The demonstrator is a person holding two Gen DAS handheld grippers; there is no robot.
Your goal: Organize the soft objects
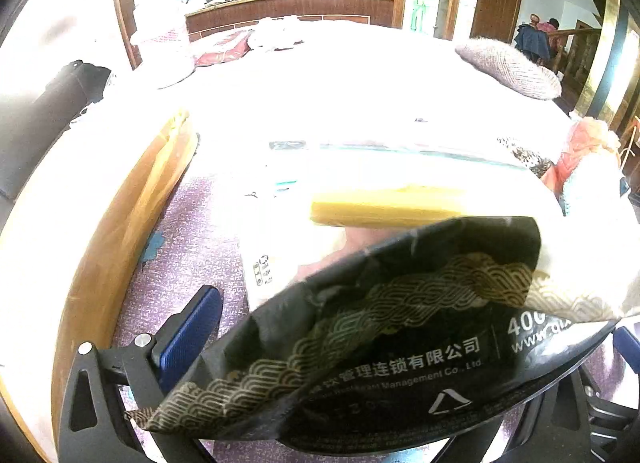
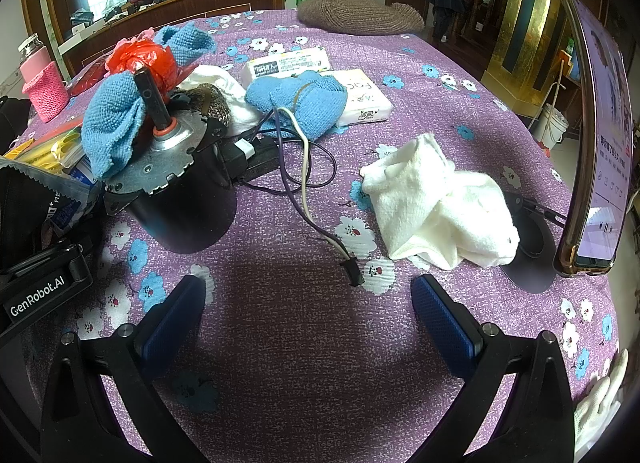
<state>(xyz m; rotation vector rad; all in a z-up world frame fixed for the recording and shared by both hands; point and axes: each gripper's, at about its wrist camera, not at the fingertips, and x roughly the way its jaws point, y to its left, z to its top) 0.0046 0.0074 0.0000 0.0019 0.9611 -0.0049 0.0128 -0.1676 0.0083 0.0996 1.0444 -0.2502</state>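
Note:
In the left wrist view a black foil bag (image 1: 380, 343) with gold wave print fills the space between my left gripper's fingers (image 1: 188, 339); the right finger is mostly hidden, so the grip is unclear. A yellow item (image 1: 384, 203) in a clear bag lies beyond it. My right gripper (image 2: 310, 323) is open and empty above the purple floral tablecloth (image 2: 320, 363). A crumpled white towel (image 2: 436, 211) lies ahead to its right. Blue cloths (image 2: 296, 97) (image 2: 112, 123), a red plastic bag (image 2: 140, 59) and a white cloth (image 2: 224, 83) sit farther back.
A metal motor (image 2: 168, 167) with loose wires (image 2: 304, 183) stands ahead on the left. Two tissue packs (image 2: 360, 97) lie behind. A phone on a stand (image 2: 596, 143) is at the right. A knitted brown hat (image 2: 356, 15) lies at the far edge, a pink bottle (image 2: 40, 79) far left.

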